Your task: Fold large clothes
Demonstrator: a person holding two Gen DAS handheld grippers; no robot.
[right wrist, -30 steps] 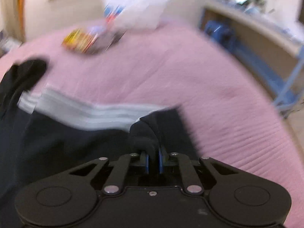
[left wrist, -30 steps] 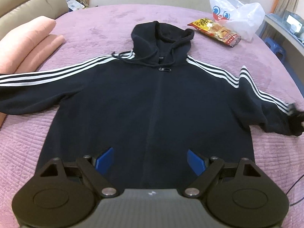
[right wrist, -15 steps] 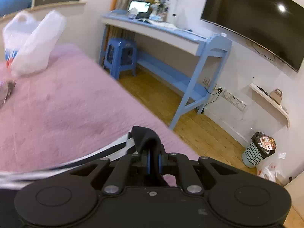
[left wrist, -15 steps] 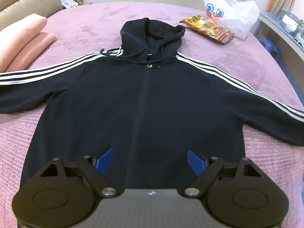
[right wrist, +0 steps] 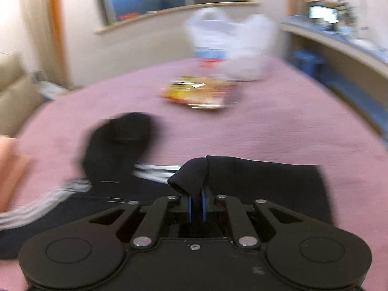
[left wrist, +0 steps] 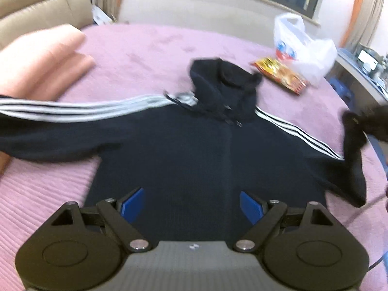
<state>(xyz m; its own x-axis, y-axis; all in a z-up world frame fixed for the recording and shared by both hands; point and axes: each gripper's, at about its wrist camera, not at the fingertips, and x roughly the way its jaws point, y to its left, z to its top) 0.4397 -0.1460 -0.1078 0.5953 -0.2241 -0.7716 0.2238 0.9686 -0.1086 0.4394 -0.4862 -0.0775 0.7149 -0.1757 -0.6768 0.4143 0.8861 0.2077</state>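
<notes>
A black hoodie [left wrist: 194, 150] with white sleeve stripes lies face up on the purple bedspread [left wrist: 150, 48], hood [left wrist: 223, 84] toward the far side. My left gripper [left wrist: 192, 205] hovers open above the hoodie's lower front, nothing between its blue pads. My right gripper [right wrist: 196, 203] is shut on the cuff of the hoodie's right sleeve [right wrist: 191, 174]. In the left wrist view that sleeve [left wrist: 354, 160] is lifted and doubled back over the hoodie's right side, with the right gripper a dark blur at the frame's right edge. The left sleeve [left wrist: 60, 121] stretches out flat to the left.
A white plastic bag [left wrist: 300, 46] and a yellow snack packet [left wrist: 281, 75] lie on the bed beyond the hood. Pink pillows [left wrist: 41, 65] sit at the far left. A blue desk [right wrist: 339, 48] and stool [right wrist: 308, 60] stand off the bed's right side.
My right gripper has swung back from the bed's right edge toward the hoodie, carrying the cuff up and inward. The left gripper has drifted, staying open.
</notes>
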